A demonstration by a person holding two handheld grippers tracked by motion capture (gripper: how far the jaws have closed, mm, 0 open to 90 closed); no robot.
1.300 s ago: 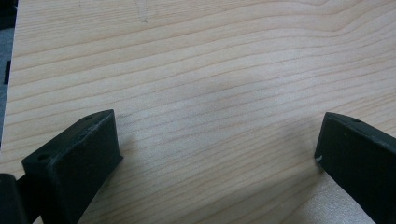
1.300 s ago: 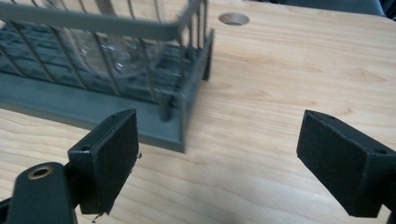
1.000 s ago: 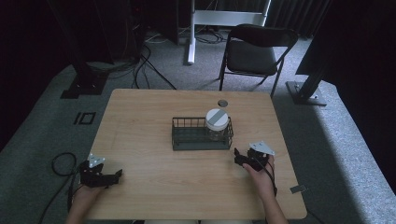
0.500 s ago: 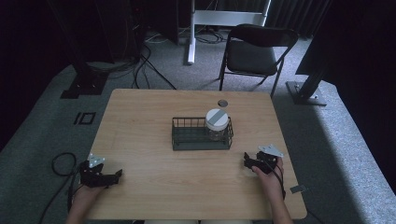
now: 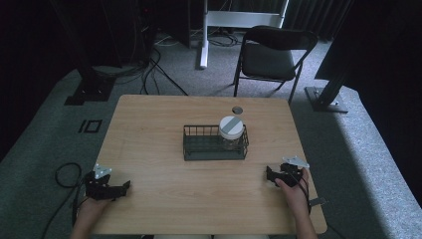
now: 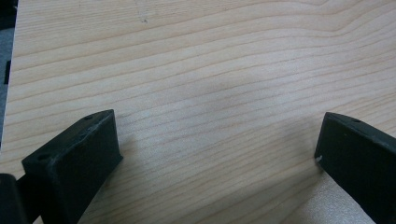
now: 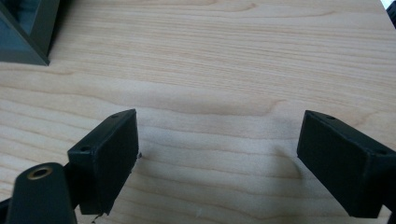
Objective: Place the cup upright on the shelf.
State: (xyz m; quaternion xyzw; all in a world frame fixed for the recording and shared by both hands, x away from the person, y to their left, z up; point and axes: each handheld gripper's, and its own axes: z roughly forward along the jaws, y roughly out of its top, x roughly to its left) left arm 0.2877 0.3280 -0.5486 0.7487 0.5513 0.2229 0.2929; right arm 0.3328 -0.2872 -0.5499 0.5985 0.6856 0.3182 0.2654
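High view shows the left tool (image 5: 122, 185) resting near the front left corner of the tabletop (image 5: 164, 124) and the right tool (image 5: 270, 174) near the front right corner, each held in a hand and well apart from the wire basket (image 5: 199, 148) at the middle. A jar (image 5: 232, 133) with a grey-and-white lid stands upright in the basket's right end. Both tools' jaws are spread wide over bare wood, gripping nothing.
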